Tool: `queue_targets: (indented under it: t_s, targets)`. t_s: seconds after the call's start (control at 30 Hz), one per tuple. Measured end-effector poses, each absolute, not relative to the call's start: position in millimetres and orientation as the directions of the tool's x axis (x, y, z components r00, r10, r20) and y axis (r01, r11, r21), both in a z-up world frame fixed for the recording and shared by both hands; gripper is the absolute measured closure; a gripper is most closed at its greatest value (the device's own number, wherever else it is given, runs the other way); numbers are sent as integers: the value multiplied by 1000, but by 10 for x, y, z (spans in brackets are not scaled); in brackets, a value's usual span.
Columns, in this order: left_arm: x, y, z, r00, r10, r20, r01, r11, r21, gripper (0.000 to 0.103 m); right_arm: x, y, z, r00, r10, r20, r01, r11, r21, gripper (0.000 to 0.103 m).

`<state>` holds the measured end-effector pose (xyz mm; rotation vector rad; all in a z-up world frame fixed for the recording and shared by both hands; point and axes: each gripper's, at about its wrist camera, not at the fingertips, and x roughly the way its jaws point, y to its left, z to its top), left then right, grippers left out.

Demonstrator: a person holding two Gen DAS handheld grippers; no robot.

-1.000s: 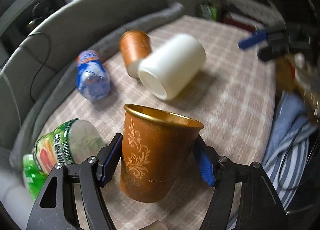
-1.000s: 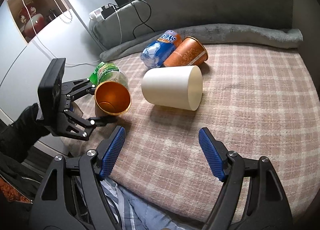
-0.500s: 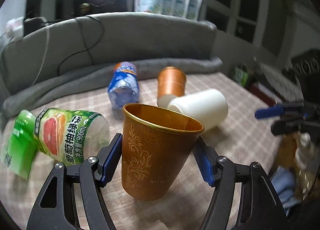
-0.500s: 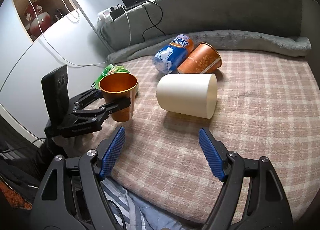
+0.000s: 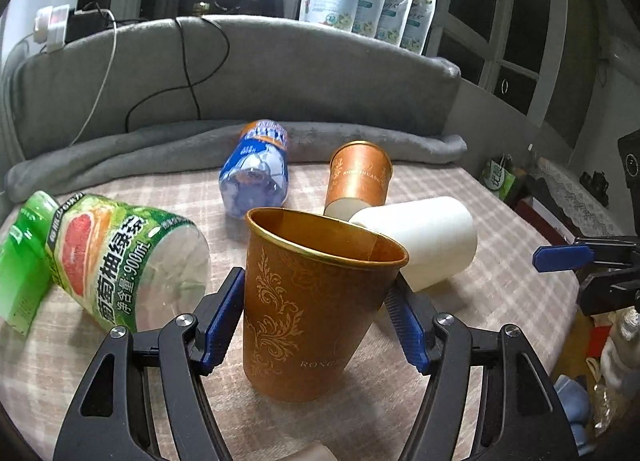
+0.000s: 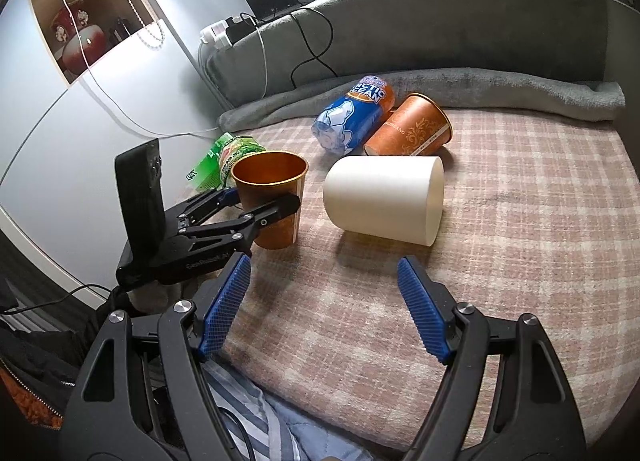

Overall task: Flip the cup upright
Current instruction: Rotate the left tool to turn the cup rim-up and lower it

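My left gripper [image 5: 316,317] is shut on an orange cup with gold scrollwork [image 5: 308,313]. The cup stands nearly upright, mouth up, its base on or just above the checked bed cover. In the right wrist view the same cup [image 6: 276,197] sits between the left gripper's [image 6: 262,201] fingers at the left edge of the bed. My right gripper [image 6: 324,309] is open and empty near the front edge of the bed. A white cup [image 6: 384,199] lies on its side in the middle. A second orange cup [image 6: 412,129] lies on its side behind it.
A blue Arctic Ocean bottle [image 6: 352,117] lies next to the second orange cup. A green grapefruit tea bottle [image 5: 120,257] lies left of the held cup. A grey blanket [image 5: 160,149] and padded headboard [image 6: 440,25] bound the far side. Striped cloth [image 6: 248,413] hangs at the front edge.
The left gripper has turned the orange cup from tilted on its side to nearly upright and lowered it toward the cover. The right gripper has stayed open and shifted only slightly.
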<state>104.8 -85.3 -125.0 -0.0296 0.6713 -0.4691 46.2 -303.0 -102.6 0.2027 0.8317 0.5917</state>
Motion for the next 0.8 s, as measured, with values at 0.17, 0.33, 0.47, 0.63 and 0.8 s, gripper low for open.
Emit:
queue_targets:
  t_s: [0.17, 0.33, 0.47, 0.63, 0.8]
  targets:
    - [1076, -853, -1289, 658, -421, -624, 408, 896, -175, 36, 464, -3022, -1022, 525, 569, -633, -413, 821, 395, 24]
    - [1051, -814, -1301, 642, -422, -640, 413, 894, -175, 37, 466, -3009, -1014, 526, 572, -630, -415, 819, 396, 24]
    - [1012, -790, -1296, 642, -420, -642, 414, 894, -171, 37, 472, -2993, -1018, 522, 576, -629, -421, 816, 397, 24]
    - [964, -745, -1285, 645, -416, -641, 412, 896, -166, 37, 467, -2964, -1006, 521, 580, -626, -427, 812, 398, 24]
    - [927, -707, -1273, 643, -415, -643, 412, 896, -165, 37, 457, -2937, -1006, 519, 584, -624, -431, 810, 399, 24]
